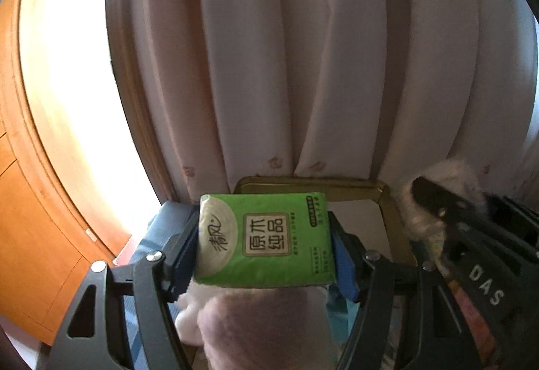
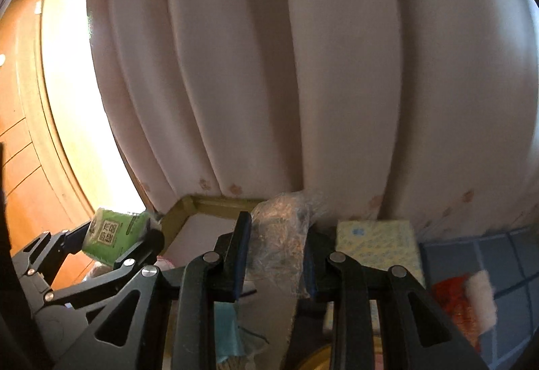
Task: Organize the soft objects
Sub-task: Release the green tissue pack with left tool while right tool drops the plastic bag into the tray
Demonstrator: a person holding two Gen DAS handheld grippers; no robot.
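At the far left of both views stands an orange wood cabinet (image 1: 40,201), and next to it a bright strip of window light (image 1: 77,100). Pale curtains (image 1: 303,50) with small flower prints near the hem fill the background.

In the left wrist view, the left gripper (image 1: 264,243) is clamped on a green tissue pack (image 1: 264,240). Its blue pads (image 1: 343,258) press both short sides, and the pack's printed face is turned toward the camera. A gold-framed tray (image 1: 387,205) lies behind the pack, below the curtain hem. Under the pack sits a soft pinkish item (image 1: 266,326), blurred and hard to name, with a white fluffy piece (image 1: 188,316) at its left. Blue checked cloth (image 1: 158,228) shows behind the left finger. At the right edge, the right gripper (image 1: 434,201) reaches in; white fluffy material (image 1: 451,174) shows around its tip.

In the right wrist view, the left gripper (image 2: 118,235) appears at the lower left with the green pack (image 2: 114,232) between its fingers. Right of it is the tray's gold corner (image 2: 185,208). In the middle, the right gripper (image 2: 278,248) is closed on a crinkled clear plastic bag (image 2: 279,235) with straw-like contents, held above the tray. Just beside its right finger lies a pale yellow tissue pack (image 2: 377,242) with blue print. Further right, the blue checked cloth (image 2: 488,255) carries a red item (image 2: 451,302) and a white fluffy piece (image 2: 480,299).
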